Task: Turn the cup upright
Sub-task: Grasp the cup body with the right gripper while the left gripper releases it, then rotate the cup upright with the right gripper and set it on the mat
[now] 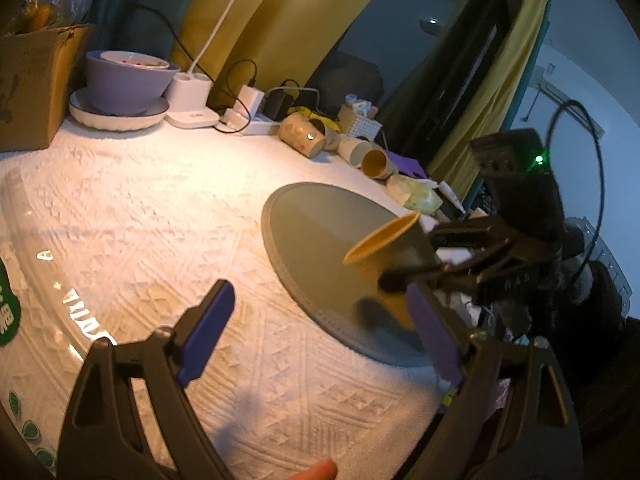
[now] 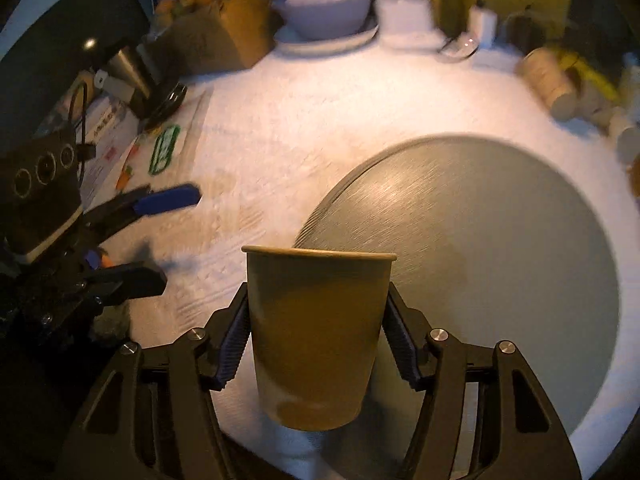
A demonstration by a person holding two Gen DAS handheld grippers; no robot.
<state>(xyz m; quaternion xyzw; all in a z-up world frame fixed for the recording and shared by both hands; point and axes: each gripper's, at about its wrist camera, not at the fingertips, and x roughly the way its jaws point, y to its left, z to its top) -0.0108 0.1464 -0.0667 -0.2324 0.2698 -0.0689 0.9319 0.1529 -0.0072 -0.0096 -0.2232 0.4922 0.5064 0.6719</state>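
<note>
The brown paper cup (image 2: 316,336) sits between the right gripper (image 2: 316,344) jaws, clamped from both sides, rim up and mouth open to the top, held above the near edge of the round grey mat (image 2: 500,264). From the right wrist view only the cup's outer wall and rim show; its inside is hidden. The left wrist view gives the other angle: there the cup (image 1: 390,264) is tilted, its yellow-brown mouth facing up and left, and nothing is visible inside, while the black right gripper (image 1: 404,280) pinches it from the right, blurred.

The left gripper (image 1: 316,328) has its jaws spread wide with nothing between them, just the white textured cloth on the surface (image 1: 160,208) ahead. The right wrist view catches that left gripper (image 2: 172,236) off to the left of the cup, its blue-padded finger and black finger well apart.

Beyond the jaws, at the far edge, a lilac bowl (image 1: 128,80) stands on a white plate (image 1: 116,114) with a white bowl nested in it; what is in that one I cannot tell. Just beside it is the white lamp base (image 1: 188,100). Further right, several paper cups lie on their sides (image 1: 304,134), mouths open toward us. A cardboard box (image 1: 32,84) stands far left, with orange things showing at its top, only clear in the right wrist view.
</note>
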